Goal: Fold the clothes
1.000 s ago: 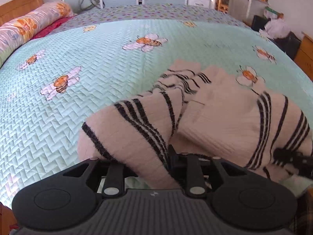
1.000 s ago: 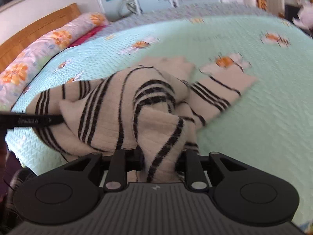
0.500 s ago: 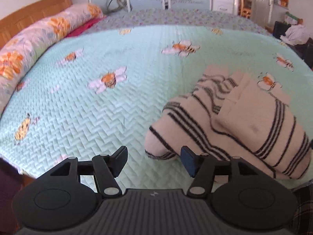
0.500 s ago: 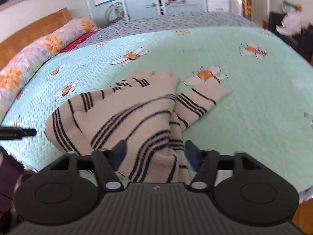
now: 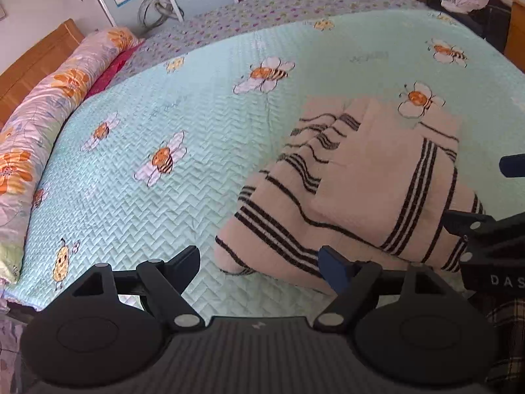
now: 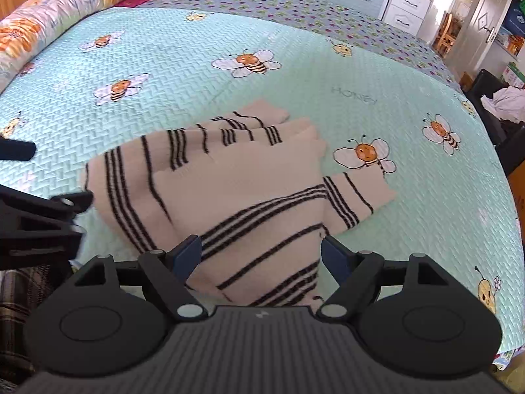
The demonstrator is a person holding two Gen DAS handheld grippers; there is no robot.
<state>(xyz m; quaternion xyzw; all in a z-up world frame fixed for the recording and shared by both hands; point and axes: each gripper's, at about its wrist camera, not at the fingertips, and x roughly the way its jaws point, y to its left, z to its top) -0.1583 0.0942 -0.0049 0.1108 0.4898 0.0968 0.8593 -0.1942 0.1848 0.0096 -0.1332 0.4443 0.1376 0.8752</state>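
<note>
Bedroom, bed under mint bee-print quilt. Striped sweater lies folded near quilt's front edge, one sleeve poking out right. Left gripper jaws just opening, wide, nothing between them. Right gripper likewise wide, above sweater, not pressing. Likely released after fold so cloth settles flat.
</note>
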